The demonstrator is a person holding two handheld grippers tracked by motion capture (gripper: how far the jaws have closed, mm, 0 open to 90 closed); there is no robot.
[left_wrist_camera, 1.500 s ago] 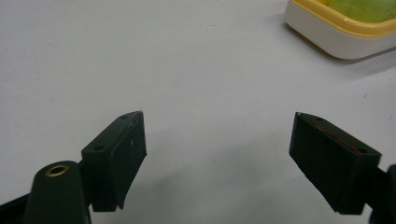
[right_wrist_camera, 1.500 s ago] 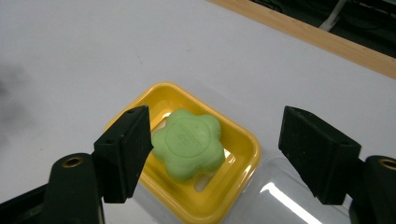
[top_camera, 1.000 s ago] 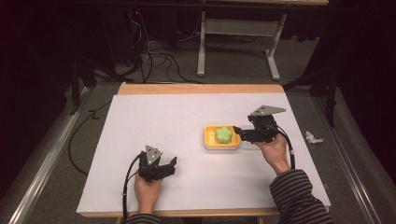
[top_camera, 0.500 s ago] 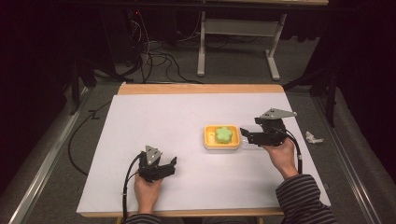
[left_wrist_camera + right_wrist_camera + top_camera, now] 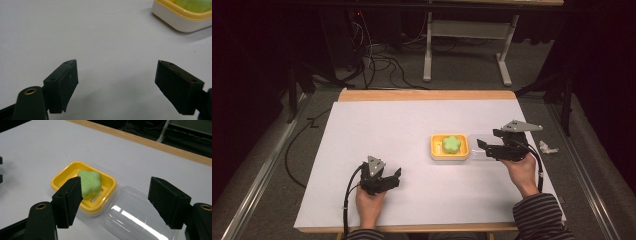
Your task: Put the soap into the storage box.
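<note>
Just lid [image 5: 140, 220] beneath right gripper [image 5: 120, 202]

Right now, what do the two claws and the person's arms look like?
Both claws, left and right, are black, each with two blocky, wedge-shaped jaws and a brass-ringed hole near the base. Each carries a grey three-cornered plate on top and trails a black cable. The right sleeve is dark with thin light stripes; the left cuff looks alike.

The yellow dish [image 5: 180, 18] and green soap [image 5: 193, 5] are cut off by the left gripper view's top edge.
</note>
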